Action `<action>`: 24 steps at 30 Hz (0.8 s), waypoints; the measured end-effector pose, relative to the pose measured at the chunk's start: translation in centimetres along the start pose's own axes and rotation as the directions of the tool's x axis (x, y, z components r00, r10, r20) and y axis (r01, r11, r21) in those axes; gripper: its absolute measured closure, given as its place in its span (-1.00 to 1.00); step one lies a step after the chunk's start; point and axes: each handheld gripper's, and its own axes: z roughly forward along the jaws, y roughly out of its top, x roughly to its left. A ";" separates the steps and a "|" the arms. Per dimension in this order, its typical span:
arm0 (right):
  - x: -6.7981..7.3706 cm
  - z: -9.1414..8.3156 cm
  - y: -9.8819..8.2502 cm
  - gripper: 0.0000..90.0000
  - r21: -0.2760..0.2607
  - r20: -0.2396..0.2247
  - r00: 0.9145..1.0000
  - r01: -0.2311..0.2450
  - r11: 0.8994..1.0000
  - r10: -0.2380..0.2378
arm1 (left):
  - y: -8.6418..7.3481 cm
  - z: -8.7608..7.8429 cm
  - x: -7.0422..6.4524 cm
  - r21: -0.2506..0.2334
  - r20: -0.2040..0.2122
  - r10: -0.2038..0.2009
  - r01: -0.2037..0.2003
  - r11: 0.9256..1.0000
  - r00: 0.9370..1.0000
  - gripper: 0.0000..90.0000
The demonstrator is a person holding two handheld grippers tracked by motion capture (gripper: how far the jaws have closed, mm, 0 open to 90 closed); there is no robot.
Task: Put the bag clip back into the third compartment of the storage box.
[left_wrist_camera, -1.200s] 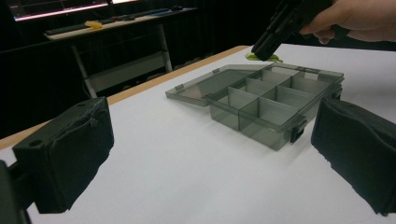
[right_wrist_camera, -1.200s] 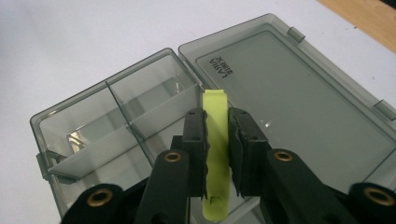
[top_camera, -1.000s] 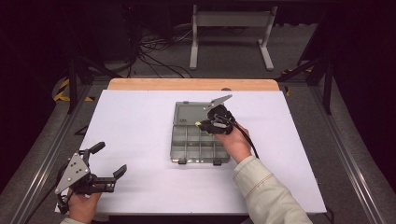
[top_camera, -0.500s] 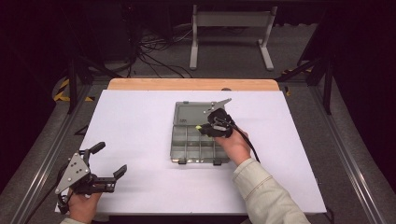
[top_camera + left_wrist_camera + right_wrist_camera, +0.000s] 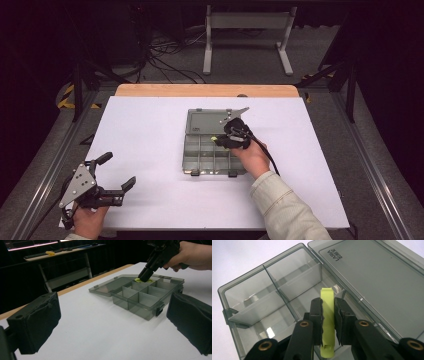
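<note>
Strip (image 5: pixel 327 315) in claw (image 5: pixel 327 315) over organizer (image 5: pixel 274 297)

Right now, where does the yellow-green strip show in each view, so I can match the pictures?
High view: yellow-green strip sits centre, at the right claw, over the organiser box.
Left gripper view: upper right of centre, a flat patch under the dark claw tip.
Right gripper view: bottom centre, pinched upright.
Shared landmark: the box's open lid.

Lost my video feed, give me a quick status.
Right gripper shut on yellow-green clip, over open compartment box. Left gripper open, idle on table. Nothing in the way.
</note>
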 end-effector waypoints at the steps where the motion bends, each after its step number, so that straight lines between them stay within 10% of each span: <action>1: 0.0 0.0 -0.1 0.73 0.000 -0.002 1.000 -0.002 1.000 0.002 | 0.0 0.0 0.0 -0.002 -0.002 -0.001 0.001 1.000 1.000 -1.00; 24: -0.5 0.0 -0.3 0.49 0.019 0.033 0.999 -0.040 0.999 0.039 | 0.0 0.0 0.0 -0.002 -0.002 0.000 0.000 1.000 1.000 -1.00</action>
